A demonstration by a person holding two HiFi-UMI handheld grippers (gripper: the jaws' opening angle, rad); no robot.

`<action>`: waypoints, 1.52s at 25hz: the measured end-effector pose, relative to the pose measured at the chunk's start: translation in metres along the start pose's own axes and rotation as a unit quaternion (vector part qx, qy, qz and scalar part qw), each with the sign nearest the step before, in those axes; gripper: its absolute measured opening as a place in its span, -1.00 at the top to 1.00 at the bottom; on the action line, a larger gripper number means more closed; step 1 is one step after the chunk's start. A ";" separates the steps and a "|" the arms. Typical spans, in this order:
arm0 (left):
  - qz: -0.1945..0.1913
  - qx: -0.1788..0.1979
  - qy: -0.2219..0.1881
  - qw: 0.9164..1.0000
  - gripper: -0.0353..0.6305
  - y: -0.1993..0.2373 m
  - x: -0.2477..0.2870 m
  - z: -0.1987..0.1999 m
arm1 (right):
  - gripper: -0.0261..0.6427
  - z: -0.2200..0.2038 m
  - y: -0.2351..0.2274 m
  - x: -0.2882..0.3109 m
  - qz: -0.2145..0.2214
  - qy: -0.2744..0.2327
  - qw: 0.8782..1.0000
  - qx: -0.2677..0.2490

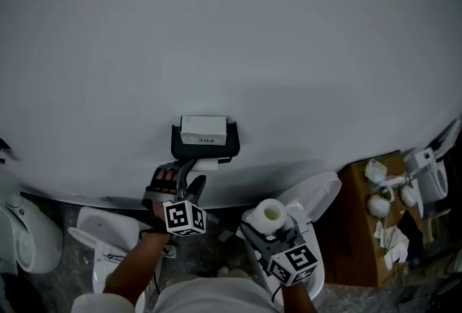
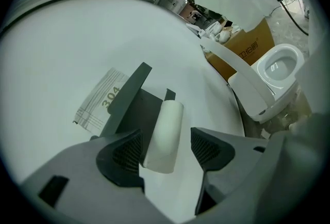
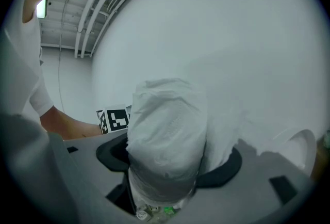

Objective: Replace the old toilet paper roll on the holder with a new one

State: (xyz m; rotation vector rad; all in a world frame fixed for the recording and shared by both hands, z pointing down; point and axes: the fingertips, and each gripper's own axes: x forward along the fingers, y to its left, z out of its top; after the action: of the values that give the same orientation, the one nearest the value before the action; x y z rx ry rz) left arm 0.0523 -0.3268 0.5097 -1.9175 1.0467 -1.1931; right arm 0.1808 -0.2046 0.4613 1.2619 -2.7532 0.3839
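Left gripper (image 2: 166,152): my jaws gape around the thin white spent roll (image 2: 165,132) on the black wall holder (image 2: 129,109), not yet touching.
Right gripper (image 3: 170,161): I clamp the full white paper roll (image 3: 167,135) nearby, ready to swap.

Dark holder (image 1: 205,144) fixed on the white wall, w/ a white label reading 304 on top. The old roll (image 2: 166,135) sits in it, nearly used up: thin, pale, lying crosswise. It's btwn the spread jaws of the left tool (image 2: 167,150), w/ a gap each side. The new roll (image 3: 167,140) is fat, white, crinkly, on end w/ its core hole up. It's clamped in the right tool (image 1: 268,231), below & right of the holder, apart from it.
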 end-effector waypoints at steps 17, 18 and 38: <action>0.001 0.018 0.024 1.000 0.27 0.001 0.013 -0.003 | -0.05 0.010 -0.021 0.001 0.006 -0.020 1.000 0.001; -0.001 0.019 0.023 1.000 0.27 0.000 0.013 -0.001 | -0.05 0.008 -0.023 -0.001 0.003 -0.019 1.000 0.005; -0.011 0.009 -0.009 1.000 0.29 -0.012 0.030 0.052 | -0.05 -0.008 -0.038 -0.030 -0.025 -0.009 0.999 0.021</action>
State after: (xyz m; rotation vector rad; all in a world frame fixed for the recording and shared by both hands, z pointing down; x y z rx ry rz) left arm 0.1117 -0.3422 0.5120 -1.9273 1.0037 -1.1926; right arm 0.2291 -0.2041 0.4710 1.3467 -2.7373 0.4286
